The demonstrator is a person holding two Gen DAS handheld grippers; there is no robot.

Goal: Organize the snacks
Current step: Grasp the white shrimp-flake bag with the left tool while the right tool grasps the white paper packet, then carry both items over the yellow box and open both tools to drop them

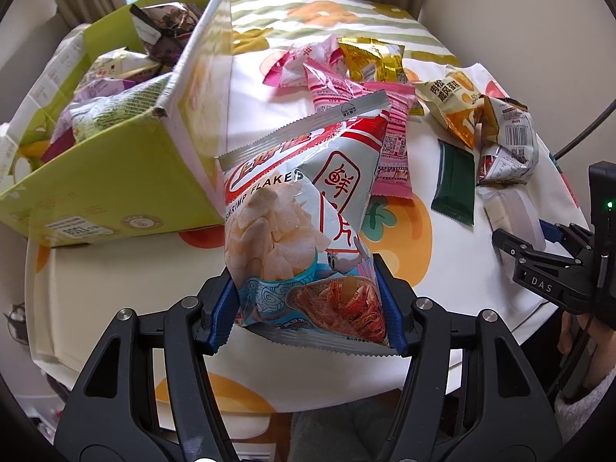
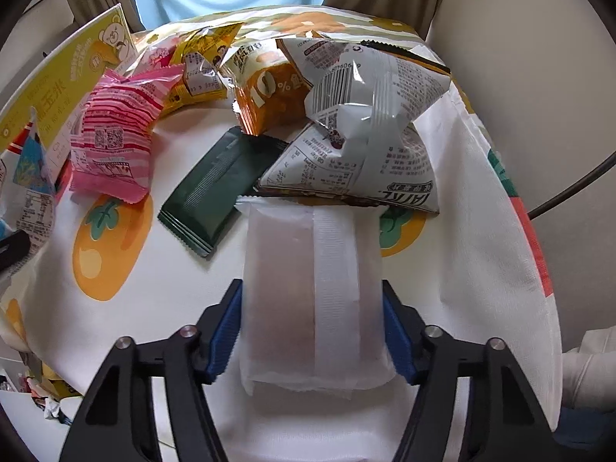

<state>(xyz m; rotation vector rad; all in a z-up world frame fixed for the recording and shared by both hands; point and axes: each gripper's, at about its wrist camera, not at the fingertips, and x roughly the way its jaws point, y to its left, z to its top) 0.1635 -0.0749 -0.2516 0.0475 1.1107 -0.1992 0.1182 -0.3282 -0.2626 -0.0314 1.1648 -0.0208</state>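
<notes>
Our left gripper [image 1: 308, 308] has its blue pads narrowed onto the lower end of a shrimp-flake bag [image 1: 304, 223], which stands up from the jaws just beside the green box [image 1: 115, 169]. Our right gripper [image 2: 312, 331] is closed to the width of a frosted white packet [image 2: 312, 288] and clasps its sides; the packet appears to lie on the tablecloth [image 2: 173, 288]. We judge the step to be gathering: one snack in each gripper, neither yet boxed. The next move calls for carrying the bag over the box's open top, clear of its raised flap [image 1: 204, 69]. The loose pile [image 2: 269, 96] overlaps heavily, the packet's contents are unreadable, and the box's near corner is cut off.
</notes>
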